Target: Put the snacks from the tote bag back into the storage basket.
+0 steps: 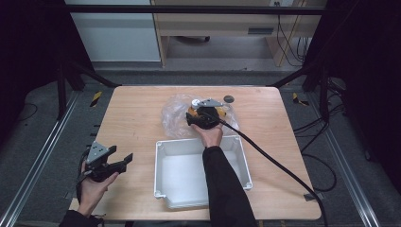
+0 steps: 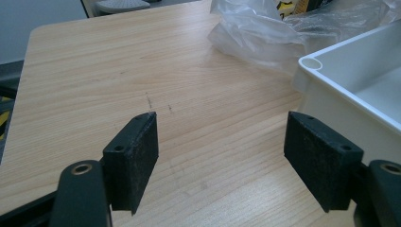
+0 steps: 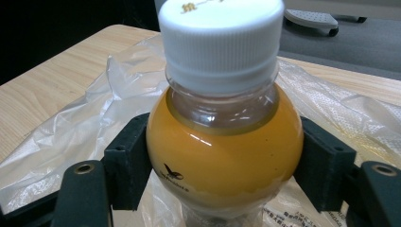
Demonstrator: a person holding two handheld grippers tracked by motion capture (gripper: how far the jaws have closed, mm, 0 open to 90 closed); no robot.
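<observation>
A small clear bottle of orange juice (image 3: 222,156) with a white screw cap (image 3: 220,38) stands upright on a crumpled clear plastic bag (image 3: 71,132). My right gripper (image 3: 224,161) is shut on the bottle, one black pad pressing each side of its round shoulder. From the high view the bottle (image 1: 194,104) and the right gripper (image 1: 204,116) are at the table's far middle, over the bag (image 1: 174,113). My left gripper (image 1: 120,161) hovers low at the table's near left, open. In the left gripper view its jaws (image 2: 222,151) stand wide apart over bare wood.
An empty white plastic bin (image 1: 182,172) sits at the near middle of the wooden table (image 1: 137,118), just this side of the bag; its corner (image 2: 350,90) lies right of the left gripper. A small dark disc (image 1: 229,99) lies beyond the bottle. The right cable (image 1: 283,168) trails to the near right.
</observation>
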